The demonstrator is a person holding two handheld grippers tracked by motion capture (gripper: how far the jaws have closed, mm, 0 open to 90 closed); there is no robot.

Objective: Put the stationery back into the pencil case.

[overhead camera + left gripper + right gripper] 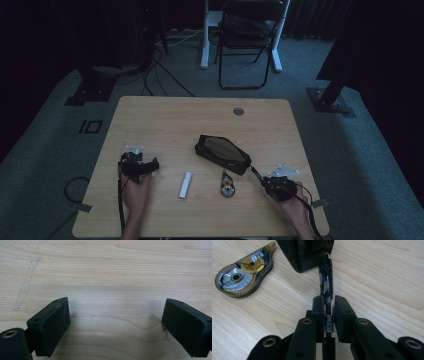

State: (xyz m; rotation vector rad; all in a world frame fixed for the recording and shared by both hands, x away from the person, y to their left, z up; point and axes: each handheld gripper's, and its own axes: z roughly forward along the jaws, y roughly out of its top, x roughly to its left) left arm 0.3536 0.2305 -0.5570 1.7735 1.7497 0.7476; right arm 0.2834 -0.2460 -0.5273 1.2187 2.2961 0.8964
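Broadly, the wooden desk [165, 115] carries a black pencil case [222, 154] near its middle. Left claw [116, 325] rests spread wide over bare wood. Right claw [329, 312] is pinching a black pen [325, 280], whose tip seems to touch the case's corner. Just beside lies a correction tape dispenser [243, 276]; farther left, a small white stick [185, 185].

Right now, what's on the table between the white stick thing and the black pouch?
In the high view, the correction tape dispenser lies between the white stick and the black pouch, just below the pouch.
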